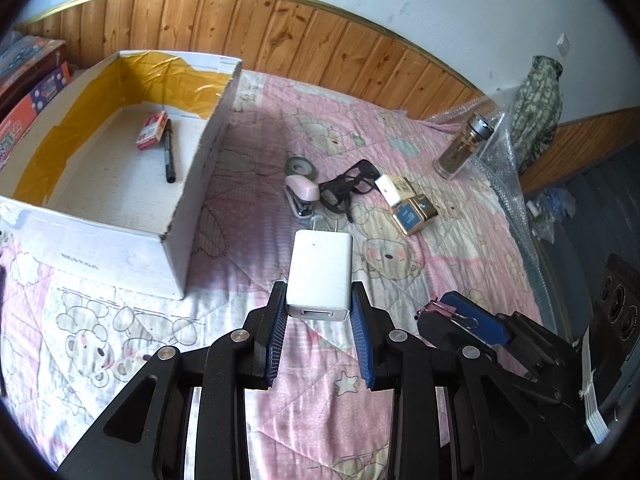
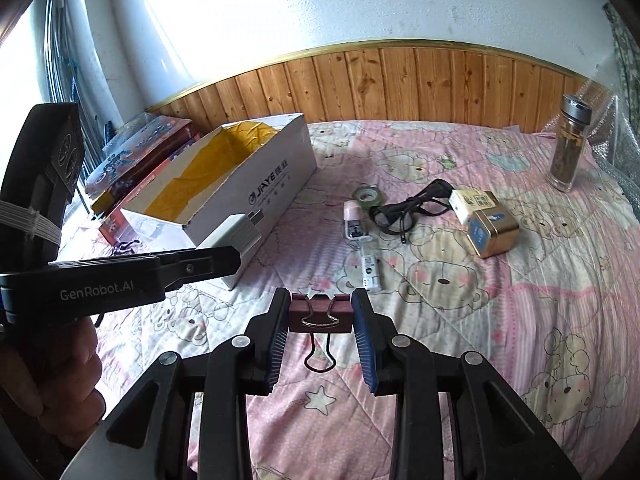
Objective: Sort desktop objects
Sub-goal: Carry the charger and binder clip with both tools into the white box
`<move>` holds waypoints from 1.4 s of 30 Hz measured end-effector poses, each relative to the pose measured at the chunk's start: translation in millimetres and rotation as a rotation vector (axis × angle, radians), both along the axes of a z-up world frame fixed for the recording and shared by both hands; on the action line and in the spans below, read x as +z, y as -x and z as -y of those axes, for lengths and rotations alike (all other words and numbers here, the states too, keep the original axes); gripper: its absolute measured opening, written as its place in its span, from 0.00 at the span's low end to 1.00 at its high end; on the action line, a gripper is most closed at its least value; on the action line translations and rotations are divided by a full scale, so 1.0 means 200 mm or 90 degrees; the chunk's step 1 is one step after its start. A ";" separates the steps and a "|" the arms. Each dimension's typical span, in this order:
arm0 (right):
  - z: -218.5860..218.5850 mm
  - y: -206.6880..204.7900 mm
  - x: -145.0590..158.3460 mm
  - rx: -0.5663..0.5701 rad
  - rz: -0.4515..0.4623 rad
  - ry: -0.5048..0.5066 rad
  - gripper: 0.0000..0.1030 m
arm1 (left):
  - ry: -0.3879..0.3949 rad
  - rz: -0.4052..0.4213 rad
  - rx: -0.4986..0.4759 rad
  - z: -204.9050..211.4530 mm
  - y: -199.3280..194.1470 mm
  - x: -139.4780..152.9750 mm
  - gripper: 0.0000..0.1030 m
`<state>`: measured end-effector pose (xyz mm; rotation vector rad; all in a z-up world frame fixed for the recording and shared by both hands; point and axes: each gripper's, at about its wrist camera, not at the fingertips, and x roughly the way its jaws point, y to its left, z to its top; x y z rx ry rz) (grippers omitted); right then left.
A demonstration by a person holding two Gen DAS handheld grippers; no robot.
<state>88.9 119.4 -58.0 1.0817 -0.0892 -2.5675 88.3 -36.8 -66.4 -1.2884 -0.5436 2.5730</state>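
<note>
Left tongs pinch a white charger by its sides, prongs forward, held above the bed near the open box, apparently bound for it. Right tongs clamp a maroon binder clip, its wire handle hanging, likely headed there too.

White plastered wall above pine panelling capped by a gold trim strip. Bright daylight enters from a window at upper left. Work surface is a pink quilt printed with cartoon bears. Dark floor lies beyond the quilt's edge.
</note>
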 end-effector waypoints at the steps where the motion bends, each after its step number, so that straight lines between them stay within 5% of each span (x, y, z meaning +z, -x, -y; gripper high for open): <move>1: 0.02 0.01 0.01 0.007 -0.001 -0.001 0.32 | 0.001 0.001 0.007 0.03 0.00 0.00 0.30; 30: 0.60 0.32 0.24 0.169 -0.030 0.012 0.32 | 0.024 -0.012 0.105 0.55 0.13 0.15 0.30; 42: 0.78 0.52 0.23 0.219 -0.014 -0.006 0.32 | 0.056 0.024 0.123 0.70 0.30 0.12 0.30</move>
